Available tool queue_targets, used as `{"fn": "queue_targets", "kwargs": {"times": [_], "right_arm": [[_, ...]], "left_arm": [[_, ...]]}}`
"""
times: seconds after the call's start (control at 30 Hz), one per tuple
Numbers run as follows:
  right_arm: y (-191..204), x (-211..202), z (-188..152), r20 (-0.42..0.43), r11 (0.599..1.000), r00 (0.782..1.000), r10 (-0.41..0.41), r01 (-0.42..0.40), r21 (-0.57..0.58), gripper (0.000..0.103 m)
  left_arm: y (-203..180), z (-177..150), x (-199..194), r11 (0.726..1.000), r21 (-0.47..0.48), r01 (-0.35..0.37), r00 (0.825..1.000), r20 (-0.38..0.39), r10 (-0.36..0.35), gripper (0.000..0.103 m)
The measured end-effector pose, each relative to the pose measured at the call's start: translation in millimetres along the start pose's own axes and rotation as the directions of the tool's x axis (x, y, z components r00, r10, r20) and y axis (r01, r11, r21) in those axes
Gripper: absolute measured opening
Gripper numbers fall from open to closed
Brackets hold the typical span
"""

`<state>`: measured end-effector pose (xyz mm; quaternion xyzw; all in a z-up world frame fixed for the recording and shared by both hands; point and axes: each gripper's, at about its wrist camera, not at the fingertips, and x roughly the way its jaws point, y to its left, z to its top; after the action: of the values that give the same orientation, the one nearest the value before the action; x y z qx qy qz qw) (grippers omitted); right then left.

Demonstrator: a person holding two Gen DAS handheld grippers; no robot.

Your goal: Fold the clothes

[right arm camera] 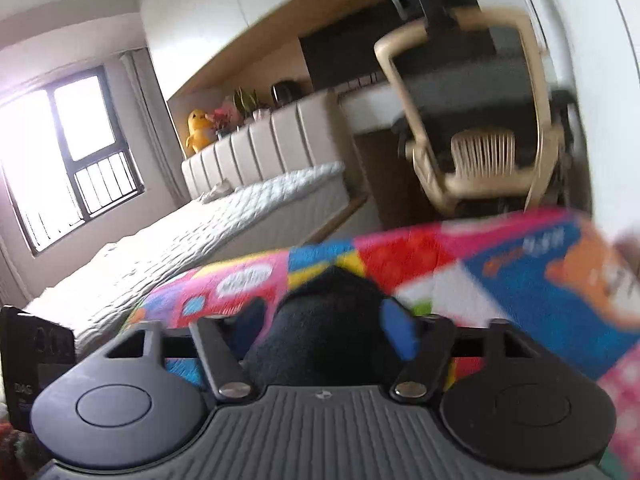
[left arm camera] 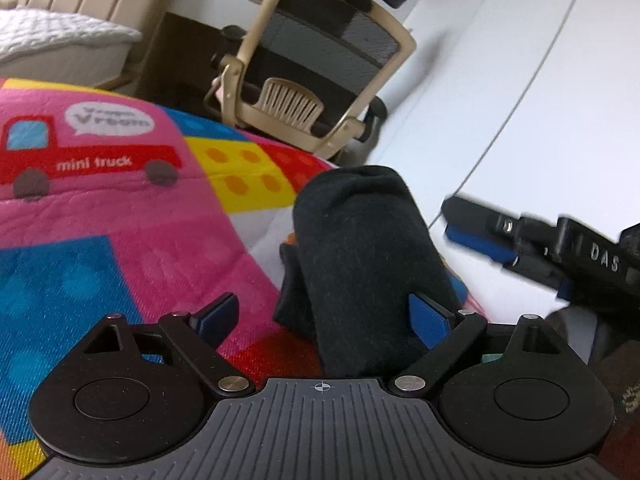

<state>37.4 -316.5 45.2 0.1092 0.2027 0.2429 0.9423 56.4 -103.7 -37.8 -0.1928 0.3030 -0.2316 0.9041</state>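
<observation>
A dark, rolled-up garment lies on a colourful play mat. My left gripper is open, its blue-padded fingers wide apart, with the garment between them and against the right pad. My right gripper shows at the right of the left wrist view, above the mat beside the garment. In the blurred right wrist view the same dark garment sits between the open fingers of my right gripper; I cannot tell whether they touch it.
A beige mesh office chair stands just past the mat's far edge, also in the right wrist view. A white quilted bed with a padded headboard lies to the left. A white wardrobe wall is at the right.
</observation>
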Motion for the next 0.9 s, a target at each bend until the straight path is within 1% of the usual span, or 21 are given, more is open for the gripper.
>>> {"fn": "queue_targets", "kwargs": {"times": [0.03, 0.1, 0.13, 0.2, 0.27, 0.33, 0.47, 0.5, 0.57, 0.67, 0.83, 0.87, 0.9], "right_arm": [[3.9, 2.2, 2.7, 0.01, 1.0, 1.0, 0.001, -0.001, -0.024, 0.041], [9.0, 13.5, 6.3, 0.005, 0.998, 1.0, 0.026, -0.026, -0.052, 0.039], [10.7, 24.1, 6.5, -0.025, 0.998, 0.999, 0.035, -0.037, -0.059, 0.039], [10.2, 51.3, 2.4, -0.114, 0.998, 0.993, 0.027, -0.034, -0.058, 0.041], [7.8, 64.1, -0.5, -0.132, 0.999, 0.991, 0.023, -0.029, -0.045, 0.041], [10.9, 65.0, 0.8, -0.145, 0.998, 0.989, 0.015, -0.023, -0.05, 0.043], [21.7, 65.0, 0.0, -0.16, 0.993, 0.987, -0.026, 0.008, -0.114, 0.044], [24.6, 65.2, -0.4, -0.163, 0.992, 0.986, -0.037, 0.016, -0.125, 0.045], [28.6, 66.9, -1.3, -0.163, 0.989, 0.986, -0.048, 0.025, -0.143, 0.053], [34.2, 67.3, -4.7, -0.155, 0.984, 0.986, -0.06, 0.032, -0.175, 0.059], [31.1, 66.8, -2.8, -0.159, 0.986, 0.986, -0.045, 0.019, -0.165, 0.06], [30.1, 66.8, -2.7, -0.16, 0.986, 0.986, -0.043, 0.016, -0.166, 0.06], [29.7, 66.7, -3.1, -0.16, 0.986, 0.986, -0.041, 0.013, -0.168, 0.06]], "left_arm": [[1.4, 0.5, -0.1, 1.0, -0.005, -0.012, 1.0, 0.001, 0.013, 0.094], [2.9, 0.7, 0.1, 1.0, -0.011, -0.026, 1.0, 0.001, 0.026, 0.094], [3.0, 0.5, 0.3, 1.0, -0.012, -0.028, 1.0, 0.0, 0.028, 0.094], [3.3, -0.1, 0.6, 0.999, -0.015, -0.032, 0.999, -0.001, 0.032, 0.094], [3.5, -0.6, 1.0, 0.999, -0.018, -0.036, 0.999, -0.003, 0.036, 0.094], [4.5, -0.6, 1.6, 0.999, -0.025, -0.037, 0.999, -0.005, 0.036, 0.095], [4.2, -0.7, 1.0, 0.999, -0.024, -0.035, 0.999, 0.0, 0.035, 0.095], [4.2, -0.6, 0.5, 0.999, -0.025, -0.034, 0.999, 0.003, 0.034, 0.095], [5.9, 0.6, -4.7, 0.999, -0.036, -0.019, 0.999, 0.034, 0.02, 0.095], [7.8, 3.4, -12.5, 0.999, -0.052, 0.015, 0.997, 0.078, -0.011, 0.091], [6.7, 5.6, -18.1, 0.998, -0.048, 0.042, 0.993, 0.114, -0.037, 0.08], [6.2, 6.0, -18.5, 0.998, -0.045, 0.047, 0.992, 0.119, -0.041, 0.075], [5.6, 5.9, -17.9, 0.998, -0.042, 0.046, 0.992, 0.118, -0.04, 0.073]]}}
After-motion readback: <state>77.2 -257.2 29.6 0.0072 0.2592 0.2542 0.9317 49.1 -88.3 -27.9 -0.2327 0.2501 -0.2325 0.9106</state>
